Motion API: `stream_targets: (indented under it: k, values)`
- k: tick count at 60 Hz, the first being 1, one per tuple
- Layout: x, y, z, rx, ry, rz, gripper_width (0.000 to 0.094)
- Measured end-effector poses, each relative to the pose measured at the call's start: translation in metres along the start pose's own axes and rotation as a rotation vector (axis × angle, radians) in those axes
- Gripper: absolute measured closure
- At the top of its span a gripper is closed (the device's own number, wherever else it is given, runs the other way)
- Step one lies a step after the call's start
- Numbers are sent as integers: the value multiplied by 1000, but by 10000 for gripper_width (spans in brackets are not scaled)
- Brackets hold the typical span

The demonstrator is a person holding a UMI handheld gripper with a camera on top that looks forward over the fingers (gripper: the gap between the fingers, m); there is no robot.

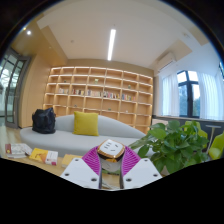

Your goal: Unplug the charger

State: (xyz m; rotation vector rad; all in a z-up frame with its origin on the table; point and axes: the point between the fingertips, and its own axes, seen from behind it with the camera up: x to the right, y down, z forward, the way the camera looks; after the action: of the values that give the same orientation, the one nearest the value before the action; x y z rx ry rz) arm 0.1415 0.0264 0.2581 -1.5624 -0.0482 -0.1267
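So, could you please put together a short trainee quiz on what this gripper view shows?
1. True or false: the gripper is shut on a charger.
2. What colour is the cushion on the sofa?
3. Which stands beside the fingers: A) the plant B) a lamp C) a chair?

Key: 1 false, no charger shows and the fingers stand apart; 2 yellow; 3 A.

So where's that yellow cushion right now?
The yellow cushion sits on the pale sofa, right of the black bag, below the wall shelves, well beyond the gripper.
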Motion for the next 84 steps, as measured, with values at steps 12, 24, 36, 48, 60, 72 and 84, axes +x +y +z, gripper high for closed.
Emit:
stream_targets:
  k: [12, 24, 36, 48, 60, 72, 84]
  values:
    - [57, -12, 6, -27, 36, 0, 710]
    - [78, 168, 3, -390, 23, 9, 647]
    - [84, 252, -5, -550, 22, 71, 544]
    - [102, 244, -9, -559, 63, 74, 236]
    - [114, 205, -49, -520, 88, 35, 80]
    - [108, 156, -126, -479, 84, -14, 82]
    - [89, 115, -205, -440, 56, -20, 84]
